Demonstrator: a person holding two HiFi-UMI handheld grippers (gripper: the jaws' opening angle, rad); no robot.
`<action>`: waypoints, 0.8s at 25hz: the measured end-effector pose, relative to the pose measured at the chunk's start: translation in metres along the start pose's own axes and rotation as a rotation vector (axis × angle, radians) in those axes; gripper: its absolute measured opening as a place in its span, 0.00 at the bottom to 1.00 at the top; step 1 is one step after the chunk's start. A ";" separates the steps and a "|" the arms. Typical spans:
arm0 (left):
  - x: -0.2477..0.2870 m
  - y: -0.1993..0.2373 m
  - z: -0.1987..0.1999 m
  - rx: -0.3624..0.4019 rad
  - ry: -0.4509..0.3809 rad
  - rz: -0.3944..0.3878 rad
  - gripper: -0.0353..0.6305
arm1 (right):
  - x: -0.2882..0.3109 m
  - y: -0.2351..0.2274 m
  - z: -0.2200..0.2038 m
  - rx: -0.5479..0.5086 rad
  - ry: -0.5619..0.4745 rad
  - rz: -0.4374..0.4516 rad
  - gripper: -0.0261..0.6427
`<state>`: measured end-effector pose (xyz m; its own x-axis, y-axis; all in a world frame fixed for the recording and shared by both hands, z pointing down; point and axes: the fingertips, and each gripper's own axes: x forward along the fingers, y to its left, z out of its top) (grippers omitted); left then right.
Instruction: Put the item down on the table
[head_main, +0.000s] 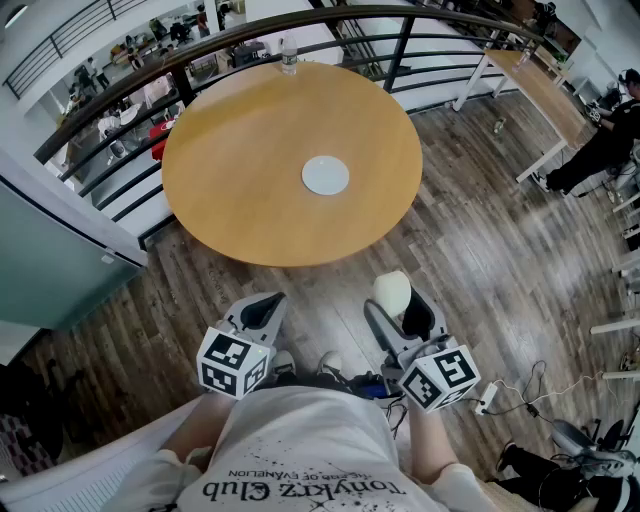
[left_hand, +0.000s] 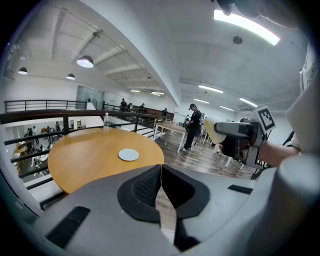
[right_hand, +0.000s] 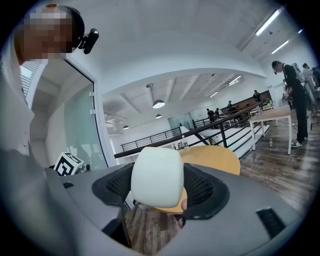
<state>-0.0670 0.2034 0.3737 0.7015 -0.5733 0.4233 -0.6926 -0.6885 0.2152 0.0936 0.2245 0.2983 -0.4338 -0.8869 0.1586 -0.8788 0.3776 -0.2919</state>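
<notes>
We saw the right hand-held gripper (head_main: 400, 303) clamped on a white rounded item (right_hand: 156, 176), held above the wood-plank floor (head_main: 500, 250) just short of the table's near edge and not over it. The left hand-held gripper (head_main: 262, 310) had its jaws together with nothing between them. The round wooden table (head_main: 230, 190) carried a white disc (head_main: 325, 175) near its centre and a water bottle (head_main: 289, 55) at the far rim, well apart. A dark railing (head_main: 300, 22) curved behind the table, with a lower level below it. A long light table (head_main: 545, 90) stood to the right, with a person in black (head_main: 600, 145) beside it.
</notes>
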 end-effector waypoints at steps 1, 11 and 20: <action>-0.002 -0.002 0.000 0.002 0.000 -0.003 0.09 | -0.001 0.001 0.000 -0.002 0.002 0.000 0.54; -0.004 -0.007 0.002 -0.003 -0.005 0.003 0.09 | -0.005 -0.001 -0.005 -0.008 0.019 -0.005 0.54; -0.004 -0.008 0.006 -0.013 -0.018 0.006 0.09 | -0.003 -0.002 -0.010 0.001 0.033 -0.002 0.54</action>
<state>-0.0632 0.2086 0.3645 0.6999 -0.5854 0.4092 -0.6990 -0.6792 0.2240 0.0944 0.2293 0.3081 -0.4381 -0.8785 0.1905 -0.8796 0.3752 -0.2923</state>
